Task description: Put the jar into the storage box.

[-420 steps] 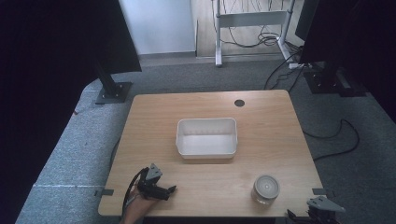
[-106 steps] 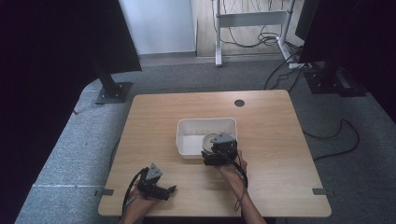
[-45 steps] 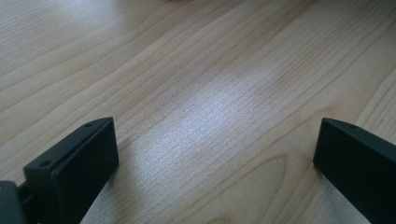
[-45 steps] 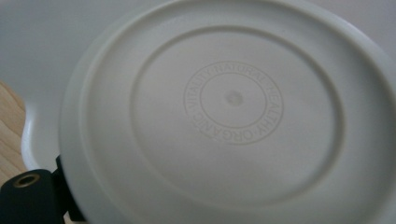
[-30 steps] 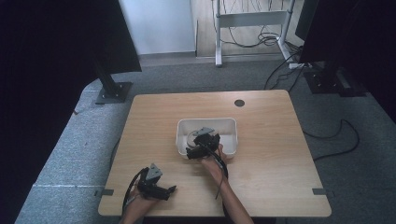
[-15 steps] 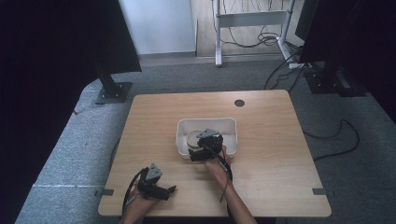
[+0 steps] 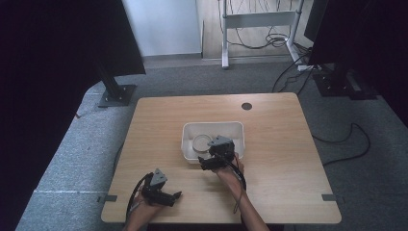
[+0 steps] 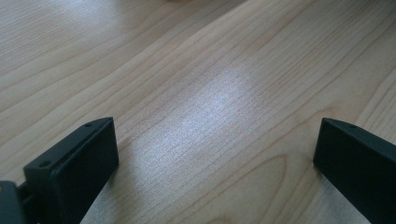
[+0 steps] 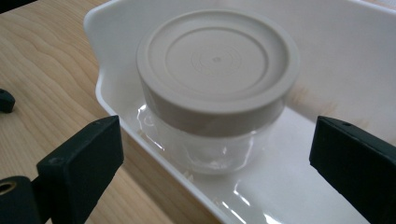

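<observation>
Jar (image 9: 217,88) set upright in the white tray (image 9: 350,42), between released right gripper (image 9: 210,154) jaws; left gripper (image 8: 215,154) jaws released above bare counter (image 8: 196,70).

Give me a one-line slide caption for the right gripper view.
Open right gripper facing a clear glass jar with a beige lid, standing upright inside a white plastic bin on the wooden table.

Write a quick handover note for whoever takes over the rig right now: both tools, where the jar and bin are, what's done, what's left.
Left tool: open, holding nothing, low over the table's near left corner.
Right tool: open, jaws apart at the near rim of the white bin, facing the jar.
The jar, beige lid on, stands upright in the bin's left part, free of both jaws.
Done: jar is in the bin.
Left: probably only drawing the right tool clear.
</observation>
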{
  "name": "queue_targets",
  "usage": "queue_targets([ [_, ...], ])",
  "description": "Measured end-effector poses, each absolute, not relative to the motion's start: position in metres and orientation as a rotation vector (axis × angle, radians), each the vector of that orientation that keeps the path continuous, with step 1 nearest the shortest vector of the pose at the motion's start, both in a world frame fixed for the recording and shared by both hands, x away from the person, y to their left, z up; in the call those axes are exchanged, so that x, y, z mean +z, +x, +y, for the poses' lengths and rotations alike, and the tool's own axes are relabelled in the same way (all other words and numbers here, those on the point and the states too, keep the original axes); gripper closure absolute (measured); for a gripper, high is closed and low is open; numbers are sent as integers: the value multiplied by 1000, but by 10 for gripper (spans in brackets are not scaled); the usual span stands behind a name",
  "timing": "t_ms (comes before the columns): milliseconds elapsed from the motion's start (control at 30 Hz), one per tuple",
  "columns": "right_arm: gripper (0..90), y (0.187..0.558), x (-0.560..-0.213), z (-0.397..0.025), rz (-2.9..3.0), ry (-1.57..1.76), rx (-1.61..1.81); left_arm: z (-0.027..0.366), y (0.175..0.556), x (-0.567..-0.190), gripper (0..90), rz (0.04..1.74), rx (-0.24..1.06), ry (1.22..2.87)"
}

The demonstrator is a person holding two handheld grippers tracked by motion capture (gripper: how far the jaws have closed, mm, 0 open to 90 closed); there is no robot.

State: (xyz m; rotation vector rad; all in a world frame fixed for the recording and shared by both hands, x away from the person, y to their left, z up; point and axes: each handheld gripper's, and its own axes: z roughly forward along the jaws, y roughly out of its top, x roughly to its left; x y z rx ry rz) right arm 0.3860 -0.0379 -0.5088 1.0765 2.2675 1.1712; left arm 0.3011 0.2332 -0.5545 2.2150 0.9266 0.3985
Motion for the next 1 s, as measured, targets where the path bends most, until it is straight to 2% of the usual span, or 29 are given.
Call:
queue_targets([
  [1000,32,359,-504,-75,2307,974,1154,233,301,-554,0,926,399,2216],
])
